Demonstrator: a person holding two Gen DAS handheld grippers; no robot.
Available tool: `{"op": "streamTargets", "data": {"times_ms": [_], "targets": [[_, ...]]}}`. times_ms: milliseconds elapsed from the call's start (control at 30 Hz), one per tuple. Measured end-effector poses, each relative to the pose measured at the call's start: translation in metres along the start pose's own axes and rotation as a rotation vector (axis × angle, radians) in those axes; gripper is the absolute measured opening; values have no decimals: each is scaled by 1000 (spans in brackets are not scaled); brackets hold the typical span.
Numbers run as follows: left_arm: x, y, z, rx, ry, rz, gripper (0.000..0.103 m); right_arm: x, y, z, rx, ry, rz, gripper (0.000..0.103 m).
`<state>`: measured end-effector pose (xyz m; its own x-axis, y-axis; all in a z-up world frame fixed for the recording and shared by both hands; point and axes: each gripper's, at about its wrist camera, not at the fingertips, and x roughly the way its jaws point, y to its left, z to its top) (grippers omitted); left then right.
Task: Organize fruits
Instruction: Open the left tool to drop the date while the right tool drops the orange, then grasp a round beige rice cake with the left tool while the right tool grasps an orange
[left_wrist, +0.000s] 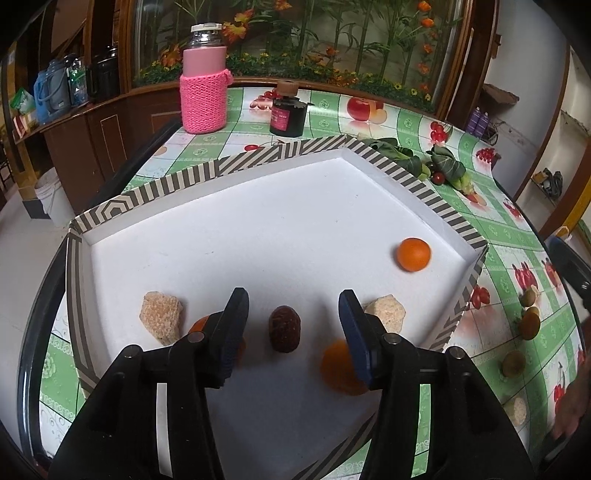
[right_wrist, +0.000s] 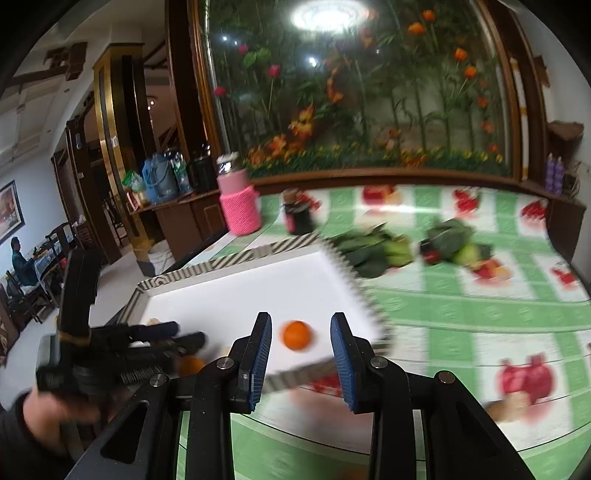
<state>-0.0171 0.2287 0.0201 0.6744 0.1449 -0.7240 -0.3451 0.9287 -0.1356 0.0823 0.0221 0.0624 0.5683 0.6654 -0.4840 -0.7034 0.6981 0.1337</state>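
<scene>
A white tray with a striped rim (left_wrist: 280, 151) sits on the fruit-print tablecloth. In it lie an orange (left_wrist: 413, 254), a dark red date (left_wrist: 283, 328), two beige rough chunks (left_wrist: 161, 316) (left_wrist: 388, 312), and two more oranges (left_wrist: 341, 369) (left_wrist: 199, 325) partly hidden by my fingers. My left gripper (left_wrist: 293, 321) is open and empty, low over the tray, with the date between its fingers. My right gripper (right_wrist: 301, 347) is open and empty above the tray's near right corner; the orange (right_wrist: 296, 335) shows between its fingers. The left gripper (right_wrist: 177, 338) shows at the left of the right wrist view.
Small green-brown fruits (left_wrist: 529, 325) (left_wrist: 513, 363) lie on the cloth right of the tray. Leafy greens with dark cherries (left_wrist: 443, 166) lie beyond its far right corner. A pink knit-sleeved bottle (left_wrist: 203, 85) and a dark jar (left_wrist: 288, 110) stand behind the tray.
</scene>
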Motion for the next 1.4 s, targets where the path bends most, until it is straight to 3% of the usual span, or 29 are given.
{"op": "streamTargets", "data": {"times_ms": [200,333,400,467,533,667,967,1033,1133,1400], "targets": [[-11,-3,1,-6,-47,-19,51,-46,-81,-32,55,-7,-80,32],[-34,-25,1,85,-145,-129,51,-50,-118,-55,168,80,-62,32],[-44,-41,-2,154,-164,-256,51,-52,-119,-57,164,94,-35,32],[-46,-62,-10,245,-107,-422,50,-48,-114,-57,147,118,-27,32],[-44,-89,-24,373,-29,-513,50,-42,-108,-59,122,149,-28,32],[-41,-128,-52,558,68,-594,50,-33,-95,-61,68,193,-41,32],[-28,-149,-71,661,132,-547,50,-13,-84,-66,-4,289,-86,32],[-25,-153,-75,680,148,-537,43,-11,-84,-66,-10,297,-92,32],[-27,-156,-78,695,141,-543,27,-12,-83,-66,-16,290,-89,31],[-35,-145,-66,641,67,-542,27,-14,-79,-66,-34,282,-111,31]]}}
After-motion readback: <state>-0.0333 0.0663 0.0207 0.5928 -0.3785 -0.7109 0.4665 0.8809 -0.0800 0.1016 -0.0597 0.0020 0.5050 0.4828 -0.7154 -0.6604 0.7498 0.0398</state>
